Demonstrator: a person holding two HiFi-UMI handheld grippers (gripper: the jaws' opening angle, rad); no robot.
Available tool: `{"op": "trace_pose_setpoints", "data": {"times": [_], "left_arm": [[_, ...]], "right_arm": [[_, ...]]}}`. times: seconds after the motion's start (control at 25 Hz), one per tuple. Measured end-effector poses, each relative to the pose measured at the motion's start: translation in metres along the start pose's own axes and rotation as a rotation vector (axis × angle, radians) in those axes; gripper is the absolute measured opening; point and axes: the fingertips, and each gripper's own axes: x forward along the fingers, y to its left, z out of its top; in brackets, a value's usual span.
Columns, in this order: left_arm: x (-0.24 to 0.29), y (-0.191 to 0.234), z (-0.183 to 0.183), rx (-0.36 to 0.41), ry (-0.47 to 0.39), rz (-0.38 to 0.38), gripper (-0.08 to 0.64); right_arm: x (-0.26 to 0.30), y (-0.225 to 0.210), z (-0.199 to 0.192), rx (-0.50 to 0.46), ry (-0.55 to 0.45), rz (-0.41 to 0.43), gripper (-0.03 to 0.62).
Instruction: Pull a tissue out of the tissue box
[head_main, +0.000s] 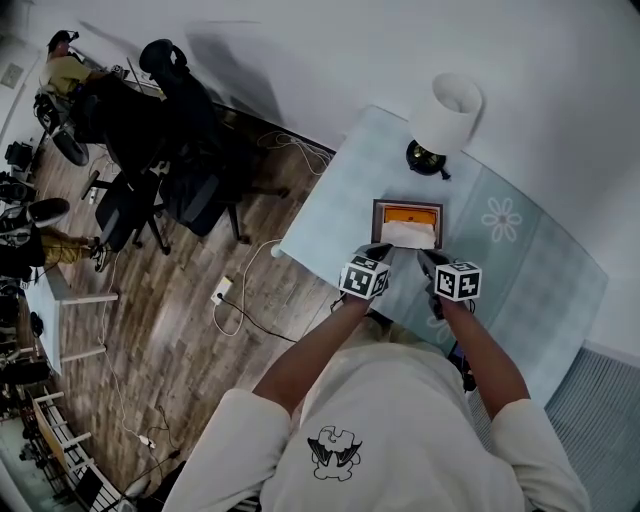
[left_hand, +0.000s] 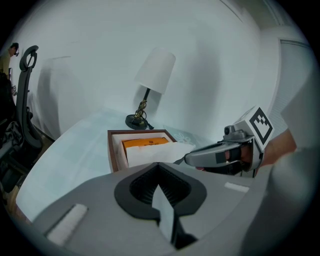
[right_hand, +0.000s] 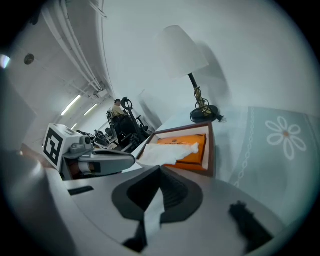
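Note:
The tissue box is a brown frame around an orange pack, on the pale blue table just ahead of me. A white tissue sticks out of the top and lies toward the near side. My right gripper reaches the box's near right. In the right gripper view its jaws are shut, with the tissue's near edge meeting the tips. In the left gripper view, the right gripper's tip touches the corner of the tissue. My left gripper is shut at the near left rim, holding nothing I can see.
A table lamp with a white shade stands just behind the box. The tablecloth has a flower print on the right. The table's left edge drops to a wooden floor with cables and black office chairs.

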Motion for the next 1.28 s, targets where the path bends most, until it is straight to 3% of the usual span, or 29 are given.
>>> {"op": "trace_pose_setpoints", "data": {"times": [0.48,0.84,1.04,1.28], "left_arm": [[-0.009,0.001,0.008,0.03,-0.031,0.018,0.008],[-0.045,-0.001,0.028,0.052,-0.115,0.049,0.008],[-0.064,-0.013,0.038,0.016,-0.156,0.065,0.007],[-0.088,-0.037,0.057,0.022,-0.215,0.046,0.006]], "right_arm": [[-0.022,0.018,0.015,-0.088,-0.052,0.013,0.012],[-0.063,0.054,0.04,-0.119,-0.151,0.058,0.012],[-0.088,0.07,0.053,-0.123,-0.211,0.061,0.012],[-0.112,0.09,0.064,-0.201,-0.264,0.037,0.012]]}}
